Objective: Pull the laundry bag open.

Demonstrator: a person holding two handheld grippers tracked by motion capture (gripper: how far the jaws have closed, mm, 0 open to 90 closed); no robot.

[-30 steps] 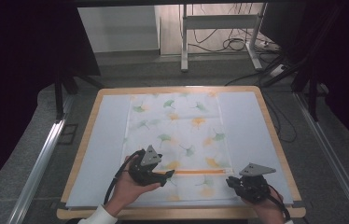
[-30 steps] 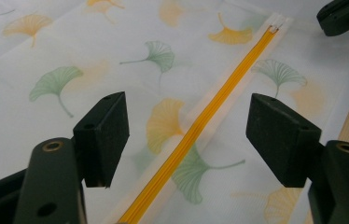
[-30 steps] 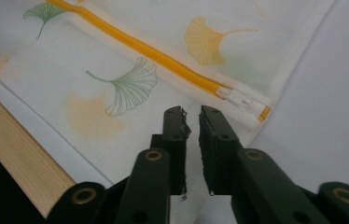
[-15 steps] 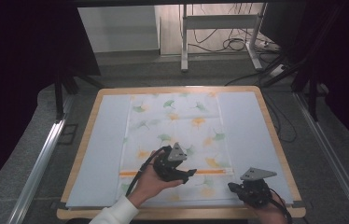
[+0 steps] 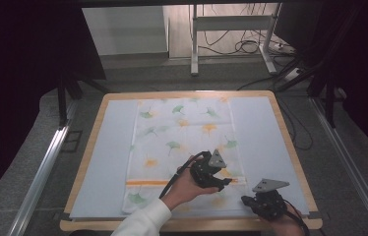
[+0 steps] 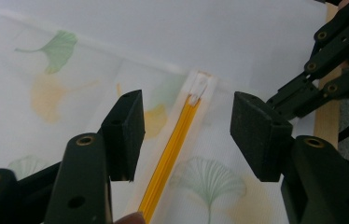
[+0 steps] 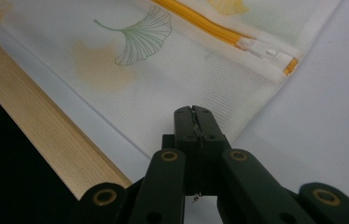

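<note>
A single flat zippered pouch (image 5: 184,155) of thin, finely woven white cloth, printed with green and orange ginkgo leaves, lies spread on a pale blue mat (image 5: 103,162) that covers the wooden table (image 5: 83,157); nothing can be seen inside it, as it lies quite flat. One orange zipper (image 6: 172,149) runs across it near the person's edge. The left gripper (image 5: 220,180) hangs over the zipper's right end with its two square black pads parted; they have just been closing, yet grip nothing: the zipper line runs up between the fingers (image 6: 125,133), and the white slider (image 6: 199,86) lies just beyond their tips. To the right, the right gripper (image 5: 256,200) rests at the pouch's near right corner, its two fingers (image 7: 184,122) pressed together on the hem of the pouch, a thin edge of fabric caught in the seam between them. From there the slider sits ahead and slightly right, near the side hem.
</note>
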